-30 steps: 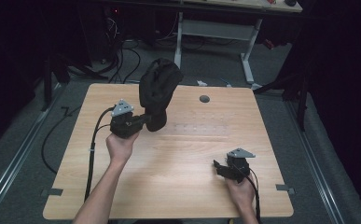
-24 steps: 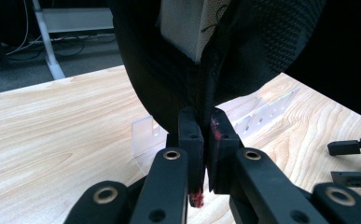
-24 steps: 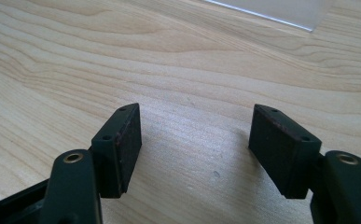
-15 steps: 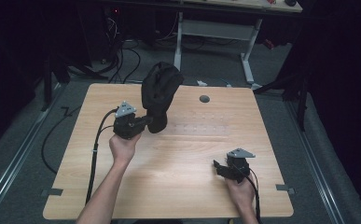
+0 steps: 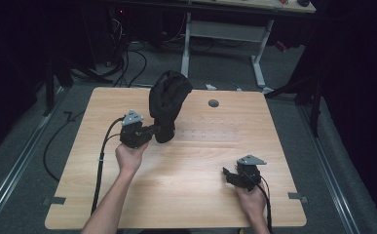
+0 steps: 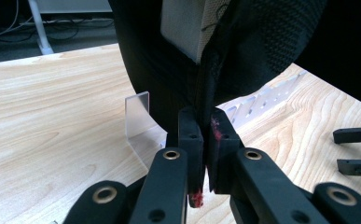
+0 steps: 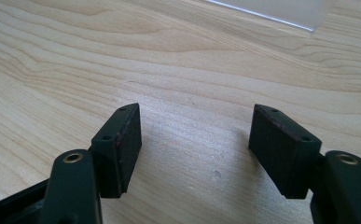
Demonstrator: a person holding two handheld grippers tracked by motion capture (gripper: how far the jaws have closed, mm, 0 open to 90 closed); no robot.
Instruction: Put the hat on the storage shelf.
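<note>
- The table (image 5: 186,195) carries everything: I keep the work toward its far edge, a little left of the middle, so the near half stays free for my other hand
- The black cap (image 5: 168,105) is the thing in hand; it stands raised above the table near the far edge, crown up, hanging from one pinched seam, which I judge keeps its shape open for setting it onto a stand
- My left gripper (image 5: 158,130) is pressed together on the lower edge of the cap; the left gripper view shows the two pads clamped on a stitched seam of the cap (image 6: 243,51), with mesh fabric on one side and a pale lining patch inside, detail the high view cannot give
- My right gripper (image 5: 229,174) rests low near the table's near right corner, jaws spread with nothing between them; the right gripper view shows bare wood grain between the pads (image 7: 122,144), so I read it as parked, waiting to help
- A clear plastic stand (image 6: 138,116) sits on the table just behind the cap's lower edge in the left gripper view; in the high view it is too faint for me to pick out
- A small dark round grommet (image 5: 213,103) lies near the far edge, right of the cap, apart from it
</note>
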